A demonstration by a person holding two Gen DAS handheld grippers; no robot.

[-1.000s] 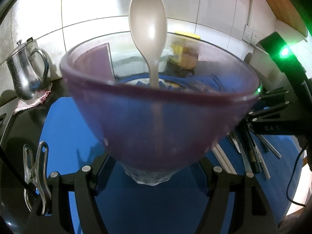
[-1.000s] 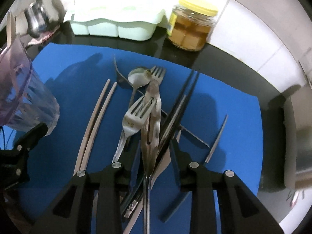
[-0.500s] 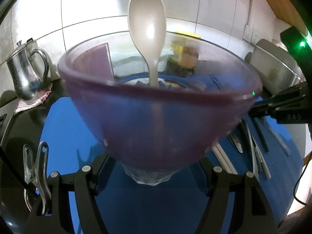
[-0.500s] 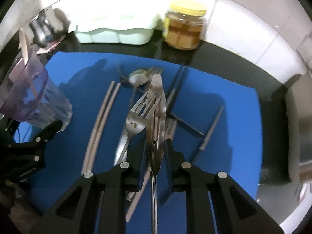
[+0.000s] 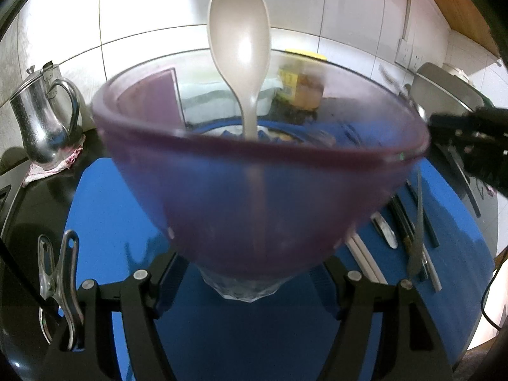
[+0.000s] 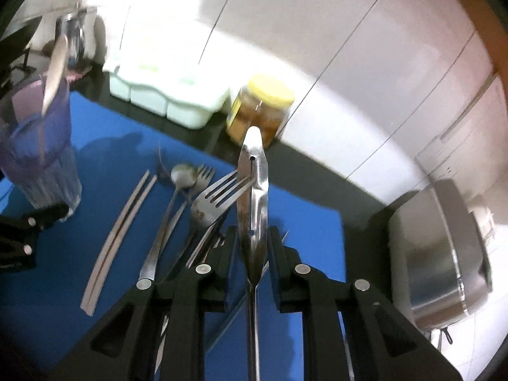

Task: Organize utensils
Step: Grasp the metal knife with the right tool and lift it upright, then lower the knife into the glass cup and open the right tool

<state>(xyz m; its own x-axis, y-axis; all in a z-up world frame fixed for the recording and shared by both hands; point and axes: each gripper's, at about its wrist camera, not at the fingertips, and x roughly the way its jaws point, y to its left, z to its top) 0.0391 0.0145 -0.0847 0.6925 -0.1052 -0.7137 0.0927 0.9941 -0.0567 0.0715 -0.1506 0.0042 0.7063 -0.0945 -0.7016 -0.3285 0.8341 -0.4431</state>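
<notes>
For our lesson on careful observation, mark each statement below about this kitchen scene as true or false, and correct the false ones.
1. The left gripper holds a purple tumbler. True.
2. A metal fork stands in the tumbler. False: a pale plastic spoon stands in it.
3. The right gripper is shut on a steel utensil. True.
4. The jar has a red lid. False: its lid is yellow.
5. The chopsticks lie on the blue mat. True.

Black counter (image 6: 358,197) with blue mat (image 6: 111,158)

Mat covers the counter's middle; jar (image 6: 258,109), white container (image 6: 165,95) and steel jug (image 5: 44,123) stand along its back edge.
</notes>
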